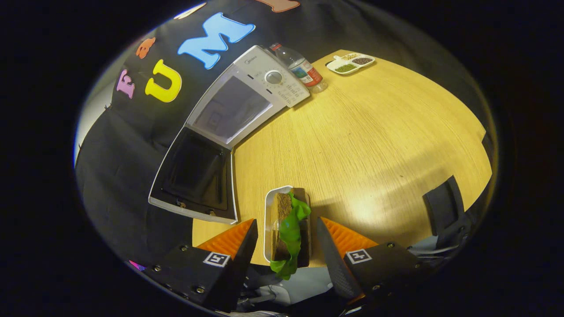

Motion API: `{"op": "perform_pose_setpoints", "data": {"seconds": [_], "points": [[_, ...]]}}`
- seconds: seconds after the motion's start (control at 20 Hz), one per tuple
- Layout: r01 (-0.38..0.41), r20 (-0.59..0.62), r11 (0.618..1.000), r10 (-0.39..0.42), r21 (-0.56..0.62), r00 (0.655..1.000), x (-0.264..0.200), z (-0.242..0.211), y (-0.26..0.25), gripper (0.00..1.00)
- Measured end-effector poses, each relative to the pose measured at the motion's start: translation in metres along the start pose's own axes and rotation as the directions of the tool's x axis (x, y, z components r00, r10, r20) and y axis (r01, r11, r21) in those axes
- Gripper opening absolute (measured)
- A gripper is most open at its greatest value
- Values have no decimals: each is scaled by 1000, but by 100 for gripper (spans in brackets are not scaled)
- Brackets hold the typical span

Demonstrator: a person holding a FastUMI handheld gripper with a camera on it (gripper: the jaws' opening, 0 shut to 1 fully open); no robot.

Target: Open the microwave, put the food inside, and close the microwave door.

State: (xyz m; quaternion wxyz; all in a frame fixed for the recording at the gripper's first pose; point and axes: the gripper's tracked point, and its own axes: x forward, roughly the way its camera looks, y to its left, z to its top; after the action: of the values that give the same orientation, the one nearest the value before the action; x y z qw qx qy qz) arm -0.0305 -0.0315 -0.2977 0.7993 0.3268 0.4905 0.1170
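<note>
The microwave (246, 94) stood in the upper left of the frame with its door (196, 176) already swung wide open, so the opening step looked finished and the step in hand was judged to be moving the food. The food, a sandwich (291, 226) of brown bread with a green leaf hanging out of it, lay in a shallow white tray (267, 220) at the lower middle of the frame, near the front edge of the wooden worktop (374, 145). The gripper (287, 246) was spread apart, one finger on each side of the tray, and the sandwich sat between them. Whether either finger touched the tray could not be told; a gap seemed to show on both sides, so nothing appeared clamped. By that reading, the next move called for closing the fingers squarely on the tray or the bread, firmly enough to lift yet gently enough not to squash the soft bread, with care for the loose leaf. The load would then need carrying up and to the left, past the open door, into the pale cavity (231, 110). The door hung between the sandwich and the cavity, so the path would likely have to rise over or swing round it. At the top of the frame, beyond the microwave, stood a plastic bottle (302, 68) and a divided dish (351, 63), well apart from the gripper.
</note>
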Motion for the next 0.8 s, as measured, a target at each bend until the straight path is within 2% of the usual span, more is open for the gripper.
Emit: {"op": "perform_pose_setpoints", "data": {"seconds": [0.05, 0.1, 0.15, 0.25, 0.5, 0.8], "points": [[15, 5, 1000, -15, 13, 1000, 4, -1, -3, 60], [-7, -8, 1000, 7, 29, 1000, -1, 1, 0, 40], [3, -28, 999, -2, 32, 1000, -1, 1, -4, 40], [4, -20, 997, -3, 81, 1000, -10, 4, 0, 29], [-40, 33, 994, 37, 98, 999, -20, 25, 20, 29], [-91, 133, 993, 80, 78, 988, -17, 73, 62, 29]]}}
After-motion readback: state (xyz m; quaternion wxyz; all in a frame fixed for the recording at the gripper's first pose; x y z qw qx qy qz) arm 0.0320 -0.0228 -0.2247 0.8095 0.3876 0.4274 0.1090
